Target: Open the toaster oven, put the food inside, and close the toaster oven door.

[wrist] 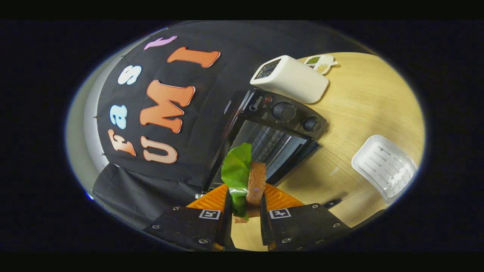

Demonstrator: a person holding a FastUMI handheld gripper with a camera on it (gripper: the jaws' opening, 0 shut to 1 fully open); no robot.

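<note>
My gripper (245, 196) is shut on a sandwich (255, 181), a brown bread slice with a green lettuce leaf (236, 168) sticking out beside it. The sandwich stands on edge between the two fingers. Just beyond it is the black toaster oven (272, 132) on the wooden table (363, 102). Its door hangs open and the wire rack (270, 141) inside shows. Two round knobs (284, 111) sit on the oven's control panel. The whole scene looks tilted in this view.
A white boxy appliance (293, 79) stands close behind the oven. A small white dish with green and yellow bits (320, 63) lies past it. A clear plastic tray (383, 166) rests on the table off to the oven's knob side.
</note>
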